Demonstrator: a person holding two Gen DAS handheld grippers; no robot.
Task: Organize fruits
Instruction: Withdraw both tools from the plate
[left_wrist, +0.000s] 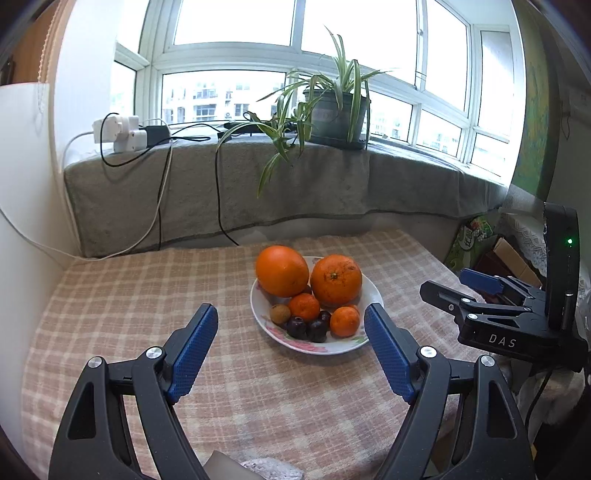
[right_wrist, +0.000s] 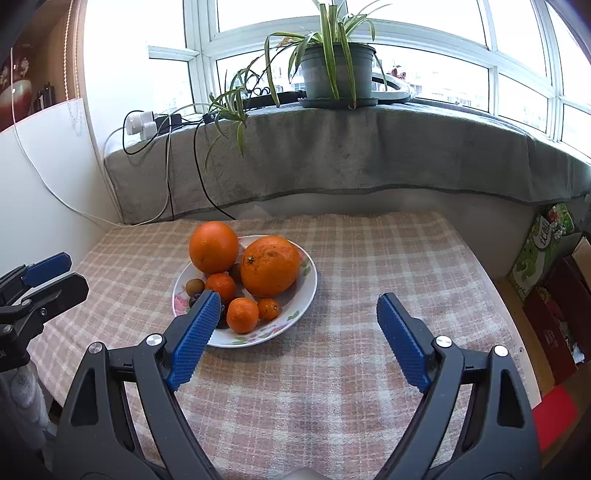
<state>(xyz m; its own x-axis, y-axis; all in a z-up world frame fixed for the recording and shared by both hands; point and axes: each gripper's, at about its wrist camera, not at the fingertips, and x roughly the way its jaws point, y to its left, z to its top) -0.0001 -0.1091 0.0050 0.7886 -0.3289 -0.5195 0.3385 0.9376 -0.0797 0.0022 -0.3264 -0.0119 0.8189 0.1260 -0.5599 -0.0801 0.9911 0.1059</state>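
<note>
A white flowered plate (left_wrist: 332, 348) (right_wrist: 295, 316) sits on a checked tablecloth (left_wrist: 129, 295). It holds two big oranges (left_wrist: 282, 271) (left_wrist: 336, 278), small tangerines (left_wrist: 304, 306) (left_wrist: 344, 321), two dark plums (left_wrist: 296, 326) and a brown longan-like fruit (left_wrist: 280, 314). My left gripper (left_wrist: 291, 310) hangs open just in front of the plate, with nothing between its blue pads. My right gripper (right_wrist: 298, 299) is open too, near the plate's front right, its left fingertip (right_wrist: 210, 306) overlapping the plate's edge. Each gripper shows at the edge of the other's view, the right gripper (left_wrist: 445, 280) and the left gripper (right_wrist: 74, 275).
Behind the table runs a windowsill under a grey cloth (right_wrist: 332, 158) with a potted plant (right_wrist: 334, 70), a power strip (left_wrist: 118, 134) and hanging cables. Boxes (right_wrist: 554, 314) stand off the table's right edge. A white panel (left_wrist: 22, 221) bounds the left side.
</note>
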